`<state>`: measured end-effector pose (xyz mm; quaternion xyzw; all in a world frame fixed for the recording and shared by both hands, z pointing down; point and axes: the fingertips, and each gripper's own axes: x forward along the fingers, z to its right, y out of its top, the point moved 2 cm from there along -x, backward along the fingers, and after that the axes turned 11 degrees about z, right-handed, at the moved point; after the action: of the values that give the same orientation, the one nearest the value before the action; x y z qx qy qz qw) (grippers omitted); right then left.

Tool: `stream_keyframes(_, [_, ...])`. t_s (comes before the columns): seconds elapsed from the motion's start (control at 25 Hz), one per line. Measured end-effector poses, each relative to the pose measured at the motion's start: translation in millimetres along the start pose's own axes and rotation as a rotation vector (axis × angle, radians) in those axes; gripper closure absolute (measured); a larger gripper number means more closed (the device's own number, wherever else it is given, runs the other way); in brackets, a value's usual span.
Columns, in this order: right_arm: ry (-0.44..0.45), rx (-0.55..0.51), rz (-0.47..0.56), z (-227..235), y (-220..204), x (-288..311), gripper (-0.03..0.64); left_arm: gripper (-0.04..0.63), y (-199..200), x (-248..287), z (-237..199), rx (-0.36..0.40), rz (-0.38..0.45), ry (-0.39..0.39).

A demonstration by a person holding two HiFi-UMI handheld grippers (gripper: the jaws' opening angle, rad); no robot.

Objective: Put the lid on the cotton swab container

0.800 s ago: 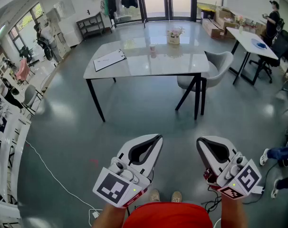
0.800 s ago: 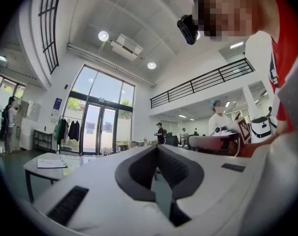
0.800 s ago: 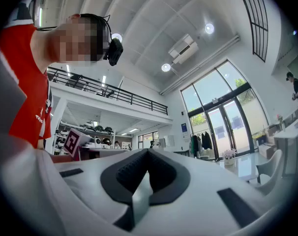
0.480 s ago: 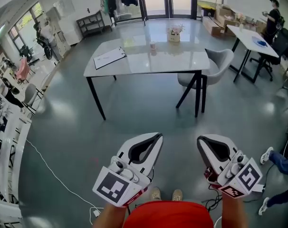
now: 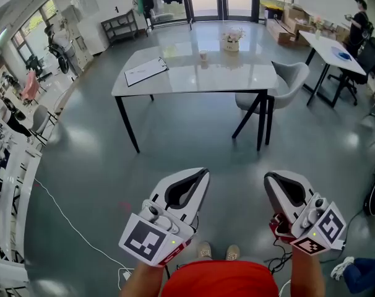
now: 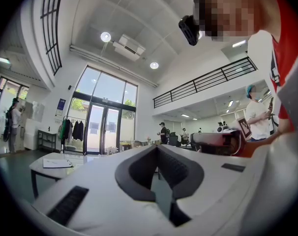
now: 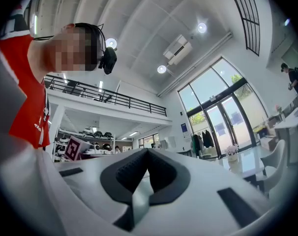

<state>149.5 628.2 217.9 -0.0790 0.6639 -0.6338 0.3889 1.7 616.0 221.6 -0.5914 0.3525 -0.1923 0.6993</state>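
Standing well apart from the glossy grey surface (image 5: 193,79), the person holds both tools low over the polished floor (image 5: 175,147).

Containers: one small pale container (image 5: 203,55) stands upright on the far half of the surface, near a square box (image 5: 231,41) that holds pale flowers. It is too small to confirm as the cotton swab container, and neither its contents nor a lid can be made out. Neither claw is near it.

Materials and shapes: the surface is rectangular with a reflective top on thin black legs. One flat clipboard (image 5: 146,72) carrying a white sheet lies towards its left end. One grey moulded chair (image 5: 286,85) stands at its right end. Both tools have smooth white shells with black ribbed pads, and each carries a cube with square black-and-white markers.

Count: two claws, one surface, one chair, one clipboard, one flower box, one small container.

Left claw (image 5: 203,173): jaws together, nothing between them. Right claw (image 5: 270,177): jaws together, nothing between them.
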Motion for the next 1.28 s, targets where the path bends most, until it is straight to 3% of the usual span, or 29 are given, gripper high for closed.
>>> stream_keyframes(0.44, [-0.005, -0.038, -0.013, -10.5, -30.5, 56.7, 0.612, 0.578, 7.8, -18.9, -74.7, 0.046, 0.034, -0.011])
stream_keyframes(0.72, [-0.004, -0.032, -0.044, 7.3, -52.4, 88.5, 0.612, 0.578, -7.6, -8.2, -116.0, 0.025, 0.022, -0.005])
stream_keyframes(0.96, [0.012, -0.028, -0.046, 54.3, -67.4, 118.9, 0.612, 0.578, -25.0, 22.1, -157.1, 0.027, 0.016, 0.032])
stream_keyframes(1.12, [0.035, -0.026, -0.036, 105.1, -73.5, 145.7, 0.612, 0.578, -41.7, 61.5, -187.3, 0.015, -0.031, 0.058])
stream_keyframes(1.28, [0.055, -0.022, -0.025, 166.5, -74.8, 174.8, 0.612, 0.578, -48.3, 119.3, -224.2, 0.064, 0.009, 0.073])
